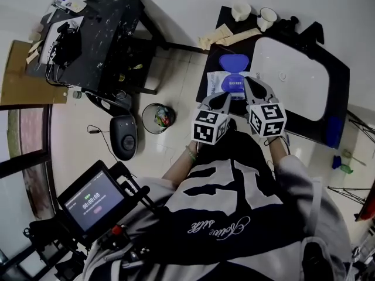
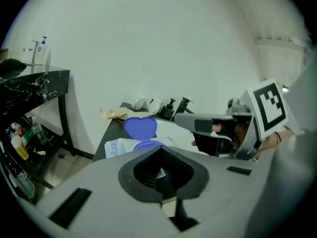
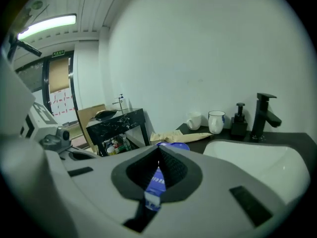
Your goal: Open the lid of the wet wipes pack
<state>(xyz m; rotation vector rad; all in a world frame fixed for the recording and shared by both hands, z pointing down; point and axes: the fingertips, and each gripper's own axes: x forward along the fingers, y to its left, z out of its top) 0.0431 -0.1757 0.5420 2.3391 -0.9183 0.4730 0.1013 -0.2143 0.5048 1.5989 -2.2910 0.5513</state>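
The wet wipes pack (image 1: 218, 82) lies on the black counter left of the sink, white with a blue label. Its blue lid (image 1: 233, 62) is flipped up and open; the left gripper view shows the lid (image 2: 140, 127) standing above the pack (image 2: 115, 147). My left gripper (image 1: 225, 100) hovers at the pack's near edge, jaws together with nothing gripped (image 2: 161, 170). My right gripper (image 1: 249, 86) is over the pack's right side, jaws together (image 3: 158, 170); the blue label shows through the thin slit beneath them. The right gripper (image 2: 218, 128) also shows beside the left one.
A white sink basin (image 1: 313, 101) fills the counter (image 1: 337, 69) to the right, with a black tap (image 3: 262, 114) and soap pump (image 3: 239, 119) behind. Two mugs (image 1: 241, 10) (image 1: 266, 17) and a tan cloth (image 1: 225, 38) sit at the back. A bin (image 1: 159, 117) and black shelf (image 1: 111, 34) stand left.
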